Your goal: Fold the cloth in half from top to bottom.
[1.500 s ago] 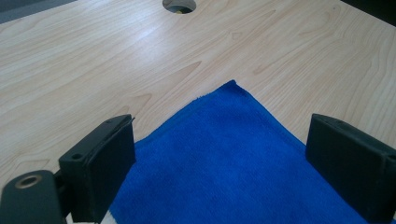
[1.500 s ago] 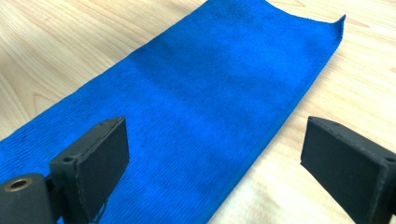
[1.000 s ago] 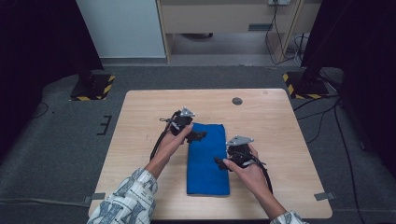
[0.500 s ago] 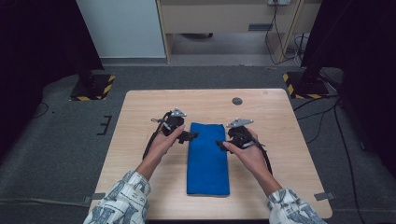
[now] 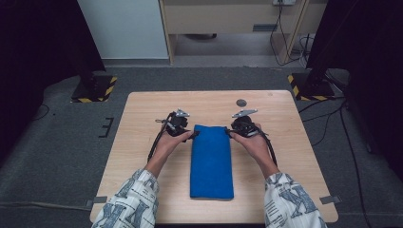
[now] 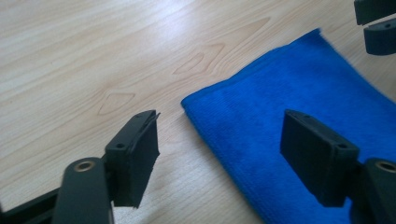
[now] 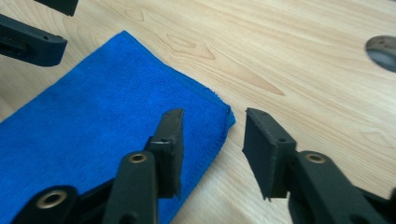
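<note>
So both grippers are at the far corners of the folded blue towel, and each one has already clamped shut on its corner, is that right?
Not quite. Both grippers are at the far corners of the folded blue towel, but neither has clamped yet. The left gripper and right gripper have just been closing, yet their jaws straddle the corners with visible gaps, pads not pressing the cloth. Each gripper view shows this.

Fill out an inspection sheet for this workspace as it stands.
Surface: wooden table, a dark round hole near the far edge.
Job's things: folded blue cloth, flat at the middle.
Clutter: nothing seen.
Grippers: left hand-held gripper and right hand-held gripper open, each straddling a far corner of the cloth; jaws have just been closing.
Cables: black cable trails from the left one.
Surroundings: grey carpet, hazard-striped stand bases.
</note>
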`<state>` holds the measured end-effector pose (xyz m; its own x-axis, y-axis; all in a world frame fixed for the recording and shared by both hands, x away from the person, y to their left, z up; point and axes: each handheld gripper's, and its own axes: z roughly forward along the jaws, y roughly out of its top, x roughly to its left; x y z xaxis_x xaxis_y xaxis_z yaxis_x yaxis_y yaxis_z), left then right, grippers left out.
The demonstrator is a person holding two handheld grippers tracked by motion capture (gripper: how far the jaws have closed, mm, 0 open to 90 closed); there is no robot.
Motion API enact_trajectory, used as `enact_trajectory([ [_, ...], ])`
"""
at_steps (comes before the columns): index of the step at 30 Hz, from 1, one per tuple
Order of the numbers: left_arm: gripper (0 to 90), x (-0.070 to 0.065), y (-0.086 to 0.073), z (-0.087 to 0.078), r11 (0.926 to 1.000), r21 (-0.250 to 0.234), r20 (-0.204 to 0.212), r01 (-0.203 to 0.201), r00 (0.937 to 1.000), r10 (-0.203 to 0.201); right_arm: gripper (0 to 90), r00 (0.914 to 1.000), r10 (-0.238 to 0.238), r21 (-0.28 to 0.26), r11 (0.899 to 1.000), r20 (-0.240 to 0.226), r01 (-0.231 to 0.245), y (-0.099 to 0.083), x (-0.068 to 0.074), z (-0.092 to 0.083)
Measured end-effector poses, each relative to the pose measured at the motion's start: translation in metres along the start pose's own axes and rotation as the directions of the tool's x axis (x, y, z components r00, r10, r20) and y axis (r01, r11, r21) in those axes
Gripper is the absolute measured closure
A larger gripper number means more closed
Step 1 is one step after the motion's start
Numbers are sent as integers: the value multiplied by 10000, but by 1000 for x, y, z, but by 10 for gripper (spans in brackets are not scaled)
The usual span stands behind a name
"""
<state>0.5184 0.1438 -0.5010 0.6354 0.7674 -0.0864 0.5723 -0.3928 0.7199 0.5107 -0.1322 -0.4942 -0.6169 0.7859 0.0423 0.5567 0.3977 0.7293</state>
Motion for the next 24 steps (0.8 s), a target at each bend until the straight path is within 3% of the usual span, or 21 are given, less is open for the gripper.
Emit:
enact_trajectory([
  [4, 332, 5, -4, 9, 9998, 101, -233, 163, 9996, -161, 601, 9998, 186, 84, 9998, 96, -187, 2, -3, 13],
  [7, 360, 7, -4, 14, 9995, -105, -316, 302, 9990, -306, 592, 9991, 312, 202, 9993, 280, -318, 4, -6, 23],
  [14, 369, 9, -5, 26, 9998, 165, -243, 128, 9996, -124, 575, 9994, 267, 758, 9967, 223, -283, 7, -6, 44],
  [24, 462, 5, -5, 34, 9998, 176, -269, 51, 9996, -46, 595, 9996, 225, 975, 9949, 142, -238, 10, -1, 54],
])
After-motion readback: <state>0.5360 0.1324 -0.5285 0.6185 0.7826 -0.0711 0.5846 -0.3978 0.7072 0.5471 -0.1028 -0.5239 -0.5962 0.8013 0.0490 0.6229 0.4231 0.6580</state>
